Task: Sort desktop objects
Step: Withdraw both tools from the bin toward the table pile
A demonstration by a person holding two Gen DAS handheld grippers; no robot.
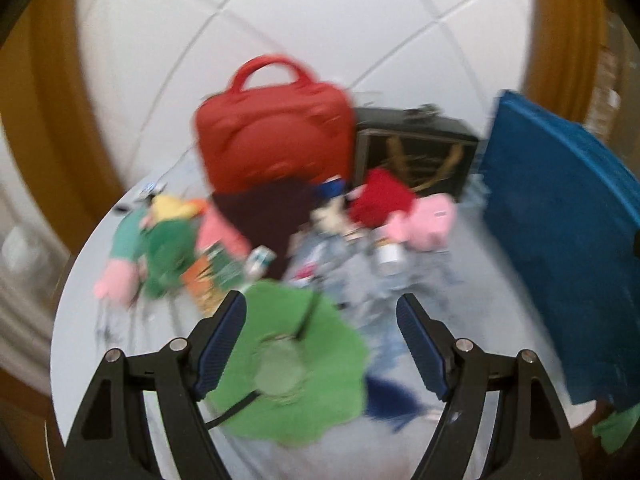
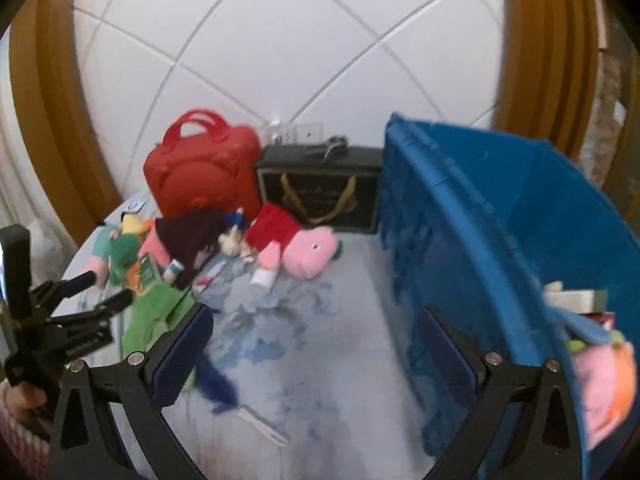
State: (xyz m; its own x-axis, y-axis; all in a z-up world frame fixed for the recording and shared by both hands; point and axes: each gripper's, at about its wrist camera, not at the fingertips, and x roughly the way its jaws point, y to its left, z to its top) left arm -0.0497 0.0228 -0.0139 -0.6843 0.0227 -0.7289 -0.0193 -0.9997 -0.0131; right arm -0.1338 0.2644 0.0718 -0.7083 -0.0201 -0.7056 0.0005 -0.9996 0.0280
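A heap of small items lies on the round table: a pink plush, a red pouch, a green plush and a dark maroon cloth. A green cloth with a clear round thing on it lies just beyond my left gripper, which is open with nothing between its pads. My right gripper is open too, over bare tabletop beside the blue bin. The left gripper also shows at the left of the right wrist view. Both views are blurred.
A red handbag and a black box with gold handles stand at the back against the tiled wall. The blue bin holds a pink and orange plush and some boxes. A dark blue scrap lies near my right gripper.
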